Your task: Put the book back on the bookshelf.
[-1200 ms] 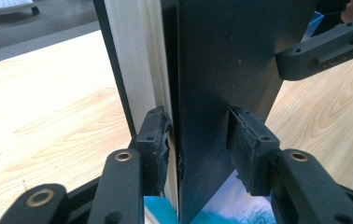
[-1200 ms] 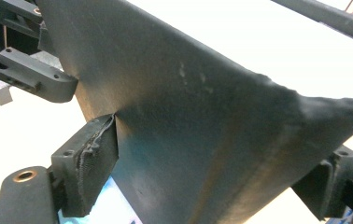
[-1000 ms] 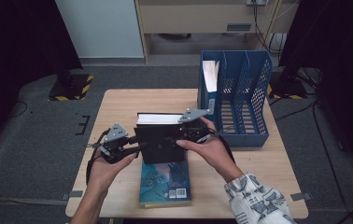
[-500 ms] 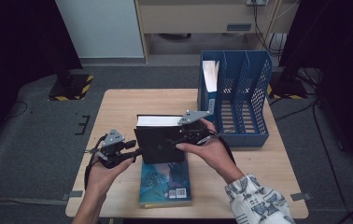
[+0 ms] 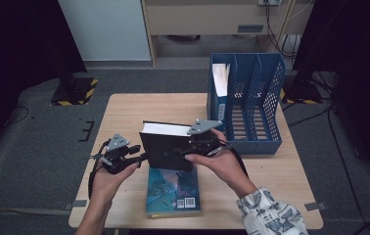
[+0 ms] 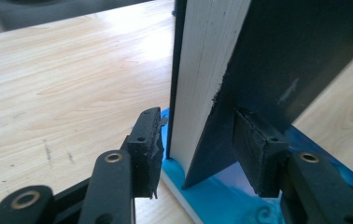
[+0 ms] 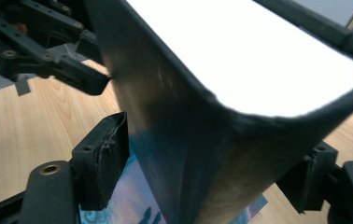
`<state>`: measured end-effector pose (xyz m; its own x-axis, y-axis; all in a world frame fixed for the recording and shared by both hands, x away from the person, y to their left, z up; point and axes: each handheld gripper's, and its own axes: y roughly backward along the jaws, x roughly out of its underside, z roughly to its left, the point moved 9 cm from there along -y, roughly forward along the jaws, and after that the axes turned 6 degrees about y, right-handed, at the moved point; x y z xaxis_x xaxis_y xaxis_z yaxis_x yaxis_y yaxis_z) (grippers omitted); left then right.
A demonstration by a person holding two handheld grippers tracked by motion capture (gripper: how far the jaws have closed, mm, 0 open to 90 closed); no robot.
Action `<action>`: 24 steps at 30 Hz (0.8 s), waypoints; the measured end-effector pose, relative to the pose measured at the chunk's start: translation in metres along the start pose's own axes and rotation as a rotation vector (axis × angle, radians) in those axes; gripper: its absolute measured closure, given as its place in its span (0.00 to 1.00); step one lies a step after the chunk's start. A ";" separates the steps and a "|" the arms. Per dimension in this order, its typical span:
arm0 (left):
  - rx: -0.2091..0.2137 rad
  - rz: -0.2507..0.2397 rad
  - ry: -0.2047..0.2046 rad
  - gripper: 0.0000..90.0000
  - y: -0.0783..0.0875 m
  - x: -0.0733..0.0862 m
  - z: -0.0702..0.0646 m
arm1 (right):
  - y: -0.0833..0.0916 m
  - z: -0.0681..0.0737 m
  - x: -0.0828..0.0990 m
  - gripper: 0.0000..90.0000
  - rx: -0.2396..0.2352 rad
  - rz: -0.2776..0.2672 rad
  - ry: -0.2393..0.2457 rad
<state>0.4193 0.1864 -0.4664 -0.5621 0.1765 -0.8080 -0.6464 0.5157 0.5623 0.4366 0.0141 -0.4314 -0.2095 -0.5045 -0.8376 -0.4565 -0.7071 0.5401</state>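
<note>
A thick, black-covered hardback book (image 5: 166,147) is held upright near the middle of the light wooden desk (image 5: 124,110), its white page block uppermost. Its lower edge is seen standing on a flat-lying turquoise paperback (image 5: 173,191) near the desk's front edge.

The left gripper (image 5: 139,155) is placed at the book's left side. In the left gripper view its jaws straddle the page block (image 6: 202,70) and the black cover, about half open, with the left pad standing just off the pages; a firm pinch cannot be confirmed. The right gripper (image 5: 195,146) is set at the book's right end. Its jaws have just been closing, with the spine end of the book (image 7: 202,154) between them, though both pads are seen slightly clear of the cover.

The book is judged heavy and stiff, with a smooth, possibly slippery cover; the loose front board looks liable to swing open. A hold across both covers near the spine is judged safest.

A blue perforated plastic file rack (image 5: 256,103) stands at the desk's right rear corner, with a white item in its leftmost slot. A barcode is seen on the paperback; its writing cannot be read.
</note>
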 end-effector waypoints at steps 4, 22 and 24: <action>-0.016 0.000 0.006 0.59 -0.004 -0.004 0.006 | 0.001 0.004 -0.001 0.29 -0.008 0.005 -0.011; -0.014 -0.003 0.022 0.55 -0.017 -0.008 0.011 | -0.013 0.005 -0.016 0.36 -0.008 -0.036 -0.018; -0.011 0.001 0.026 0.52 -0.016 -0.003 0.011 | -0.014 0.003 -0.016 0.41 -0.004 -0.041 -0.020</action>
<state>0.4377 0.1868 -0.4748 -0.5758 0.1550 -0.8028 -0.6517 0.5059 0.5651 0.4435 0.0336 -0.4260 -0.2074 -0.4650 -0.8606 -0.4614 -0.7292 0.5052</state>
